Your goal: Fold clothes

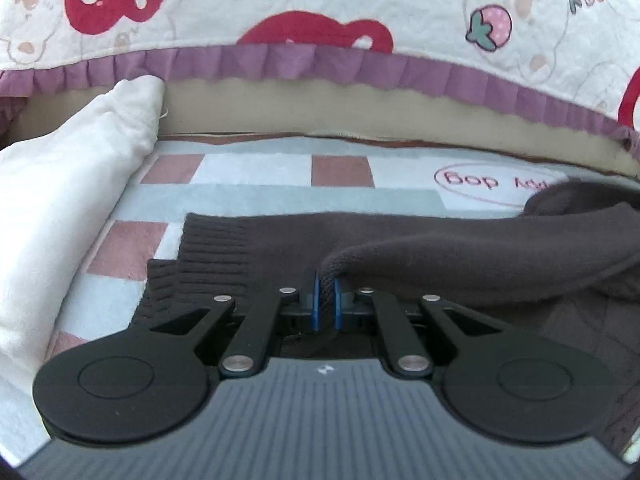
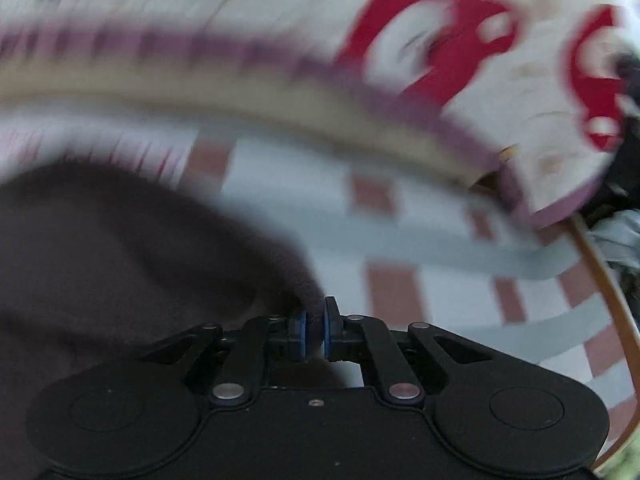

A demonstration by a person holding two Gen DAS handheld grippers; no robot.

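A dark brown knitted sweater [image 1: 420,248] with ribbed hem lies on a checked pink, white and pale blue mat [image 1: 256,168]. My left gripper [image 1: 326,300] is shut on a raised fold of its edge, which lifts off the layer below. In the right wrist view, blurred by motion, the same brown sweater [image 2: 132,248] fills the lower left. There my right gripper [image 2: 315,328] is shut on a pinch of its edge, with the cloth trailing off to the left.
A white folded cloth [image 1: 68,200] lies along the mat's left side. Behind the mat rises a quilted cover with red bears and a purple frill [image 1: 304,64]. A brown rim [image 2: 600,264] and dark clutter [image 2: 624,184] border the mat on the right.
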